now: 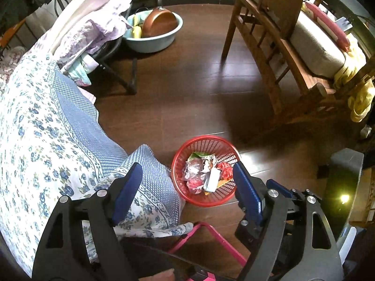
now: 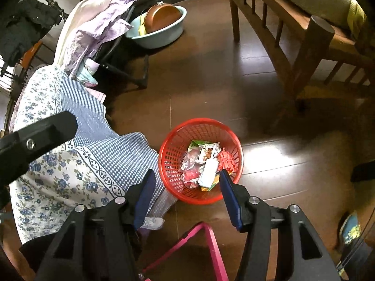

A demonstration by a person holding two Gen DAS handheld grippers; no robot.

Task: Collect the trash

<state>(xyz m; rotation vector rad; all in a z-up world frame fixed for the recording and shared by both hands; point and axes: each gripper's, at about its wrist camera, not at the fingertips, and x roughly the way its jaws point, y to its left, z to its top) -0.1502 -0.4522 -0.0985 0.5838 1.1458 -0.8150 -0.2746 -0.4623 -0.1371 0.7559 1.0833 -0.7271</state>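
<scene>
Both claws hang high over the floor, tilted steeply down, and neither has anything in it: the left gripper (image 1: 187,182) stands wide with bare blue pads, the right gripper (image 2: 187,187) a little narrower, also bare. Straight beyond the right claw's tips, and just beyond and toward the right finger of the left claw, sits the red mesh basket (image 2: 173,149) on the dark wood floor (image 2: 211,82), and the trash is already in it: a heap of crumpled wrappers (image 2: 204,164) with a white packet on top. I see no loose litter on the floor from either view, so my read is that the collecting is nearly or fully done. The risks now are about the basket itself. It looks light, so a finger dipping in and catching the mesh rim could tip it and spill the lot. The floral bedsheet (image 2: 70,164) drapes right against the basket's near-left side, under the left fingers of both claws; a pad snagging that cloth could drag the basket with it. Close below the claws runs a pink frame (image 2: 211,245), something to clip on a careless descent.
</scene>
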